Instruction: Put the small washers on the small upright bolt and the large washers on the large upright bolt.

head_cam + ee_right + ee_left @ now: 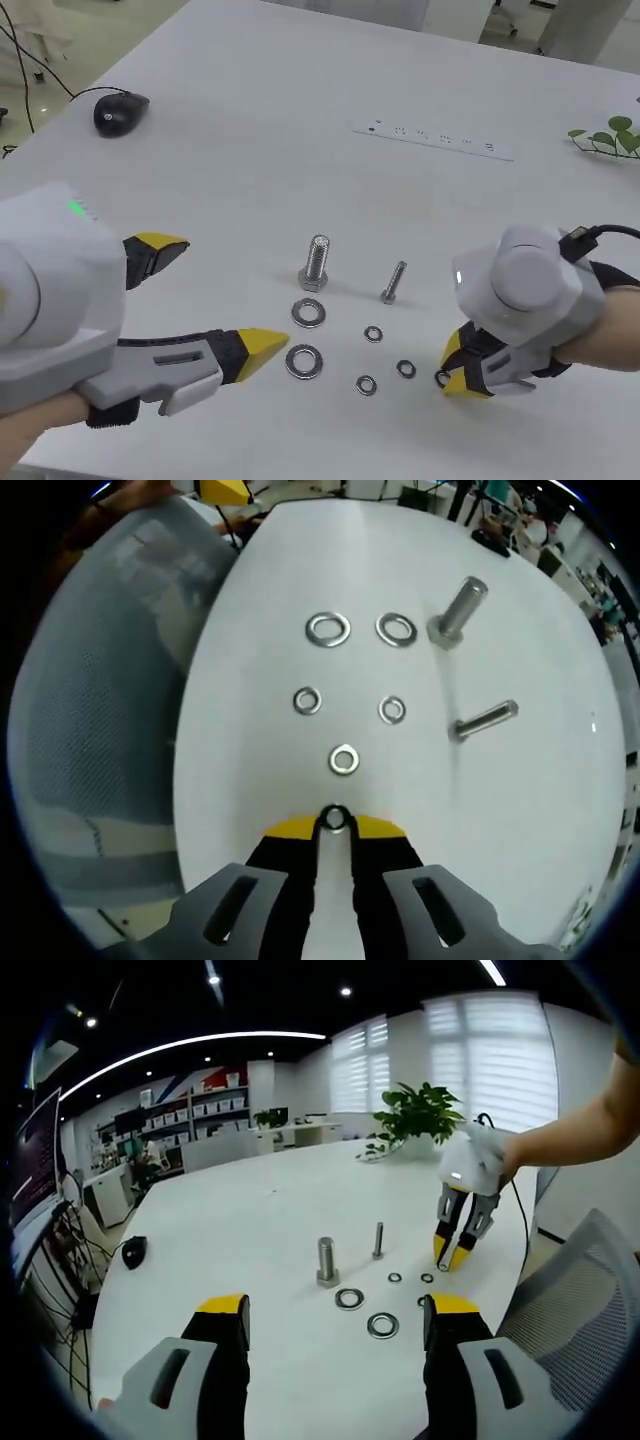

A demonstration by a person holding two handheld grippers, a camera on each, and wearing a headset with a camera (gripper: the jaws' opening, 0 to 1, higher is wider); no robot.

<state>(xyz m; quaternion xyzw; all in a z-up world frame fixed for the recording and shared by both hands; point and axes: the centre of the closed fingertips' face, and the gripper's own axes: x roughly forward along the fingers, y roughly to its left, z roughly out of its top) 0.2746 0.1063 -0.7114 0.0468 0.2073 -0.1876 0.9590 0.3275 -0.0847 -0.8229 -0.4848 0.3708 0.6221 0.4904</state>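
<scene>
A large bolt (315, 262) and a small bolt (394, 282) stand head-down on the white table (250, 150). Two large washers (308, 312) (303, 360) lie flat in front of the large bolt. Three small washers (373, 333) (405, 369) (366, 384) lie loose in front of the small bolt. My right gripper (335, 826) points down at the table, its yellow tips closed on another small washer (335, 818). My left gripper (212, 296) hovers open to the left of the large washers, holding nothing.
A black mouse (120, 112) sits far left and a white power strip (432, 138) lies beyond the bolts. A plant (608, 137) is at the far right. A grey mesh chair (110, 730) stands at the table's near edge.
</scene>
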